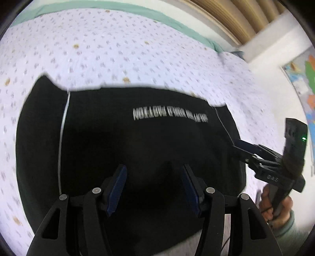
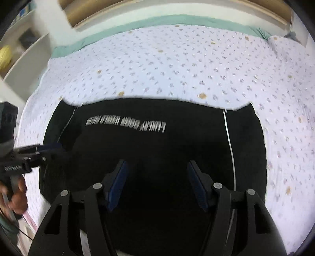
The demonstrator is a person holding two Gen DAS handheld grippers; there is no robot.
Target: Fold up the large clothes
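Note:
A black garment (image 1: 137,141) with white lettering and thin white side stripes lies spread flat on the bed; it also shows in the right wrist view (image 2: 157,141). My left gripper (image 1: 153,189) is open and empty above the garment's near part. My right gripper (image 2: 157,187) is open and empty above the near part too. The right gripper shows in the left wrist view (image 1: 239,146) at the garment's right edge. The left gripper shows in the right wrist view (image 2: 49,149) at the garment's left edge.
The bed has a pale lilac flowered cover (image 1: 118,49) with a green sheet edge (image 2: 137,25) at the far side. A wooden headboard (image 1: 236,17) and a wall map (image 1: 307,82) are at the right. Shelves (image 2: 21,51) stand at the left.

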